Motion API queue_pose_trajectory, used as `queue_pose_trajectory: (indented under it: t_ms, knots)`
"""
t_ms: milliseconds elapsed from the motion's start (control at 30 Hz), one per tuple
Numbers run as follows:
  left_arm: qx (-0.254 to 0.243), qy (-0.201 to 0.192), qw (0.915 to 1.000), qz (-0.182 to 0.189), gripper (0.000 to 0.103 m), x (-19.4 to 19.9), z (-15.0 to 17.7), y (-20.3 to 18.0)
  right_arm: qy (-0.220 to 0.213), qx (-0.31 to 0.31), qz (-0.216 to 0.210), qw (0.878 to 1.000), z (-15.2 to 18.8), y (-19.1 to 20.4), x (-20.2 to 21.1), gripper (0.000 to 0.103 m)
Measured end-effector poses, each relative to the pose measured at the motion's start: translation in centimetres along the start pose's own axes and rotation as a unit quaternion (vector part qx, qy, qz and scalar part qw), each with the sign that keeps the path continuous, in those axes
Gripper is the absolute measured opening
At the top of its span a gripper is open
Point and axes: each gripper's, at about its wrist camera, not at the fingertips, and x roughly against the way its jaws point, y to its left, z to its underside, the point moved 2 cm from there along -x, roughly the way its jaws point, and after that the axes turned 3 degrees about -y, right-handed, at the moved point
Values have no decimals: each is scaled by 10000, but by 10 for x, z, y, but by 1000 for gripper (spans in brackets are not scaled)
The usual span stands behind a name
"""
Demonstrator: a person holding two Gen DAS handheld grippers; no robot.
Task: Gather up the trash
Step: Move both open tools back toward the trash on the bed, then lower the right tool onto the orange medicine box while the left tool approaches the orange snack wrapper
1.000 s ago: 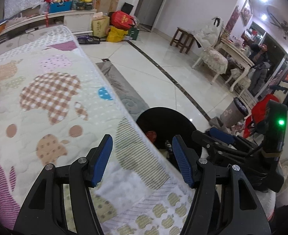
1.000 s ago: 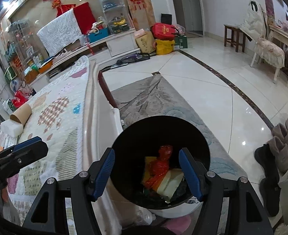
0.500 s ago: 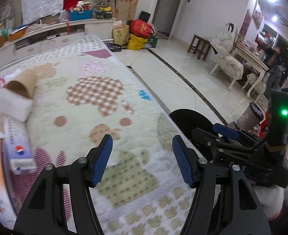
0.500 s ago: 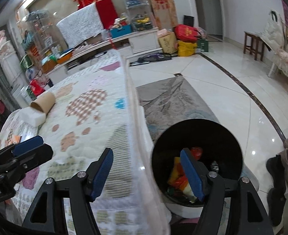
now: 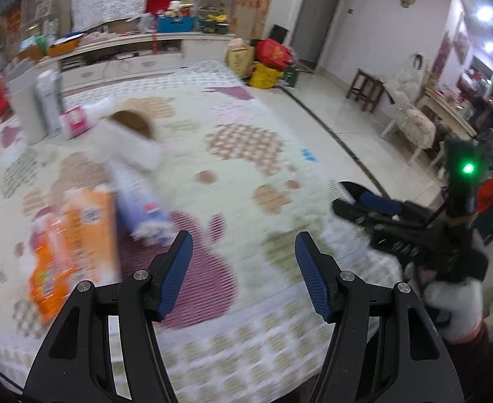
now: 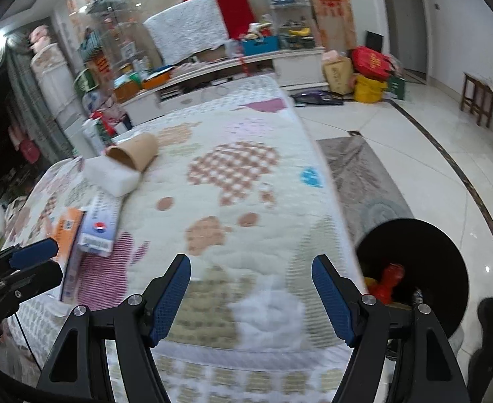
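Both grippers empty, left gripper (image 5: pixel 243 262) and right gripper (image 6: pixel 251 288) jaws spread. Trash left of bin (image 6: pixel 414 235), on quilt (image 6: pixel 233 181): paper cup (image 6: pixel 135 156), cartons. Approach low, pinch one item squarely.

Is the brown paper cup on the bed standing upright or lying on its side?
On its side. The cup lies with its open mouth facing sideways, against a white block.

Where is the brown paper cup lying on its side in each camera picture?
Left wrist view: brown cup upper left, blurred, behind the white block.
Right wrist view: cup left of centre, touching that block.
Shared landmark: checkered patch on the quilt.
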Motion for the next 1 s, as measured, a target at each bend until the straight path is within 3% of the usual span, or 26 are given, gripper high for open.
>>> queue_pose_trajectory:
  t_ms: [267, 600, 800, 1000]
  knots:
    - [550, 216, 9953, -771, 62, 11, 28, 87, 85, 344, -364, 9987, -4, 50, -11, 73]
    - [1304, 150, 9779, -1630, 62, -2, 16, 207, 530, 882, -1080, 9888, 5, 133, -34, 73]
    - [1773, -17, 9747, -1360, 62, 17, 18, 243, 881, 1140, -1429, 9792, 16, 182, -55, 73]
    - [1639, -119, 9814, -995, 62, 44, 22, 242, 1074, 1031, -1715, 9739, 16, 222, -76, 80]
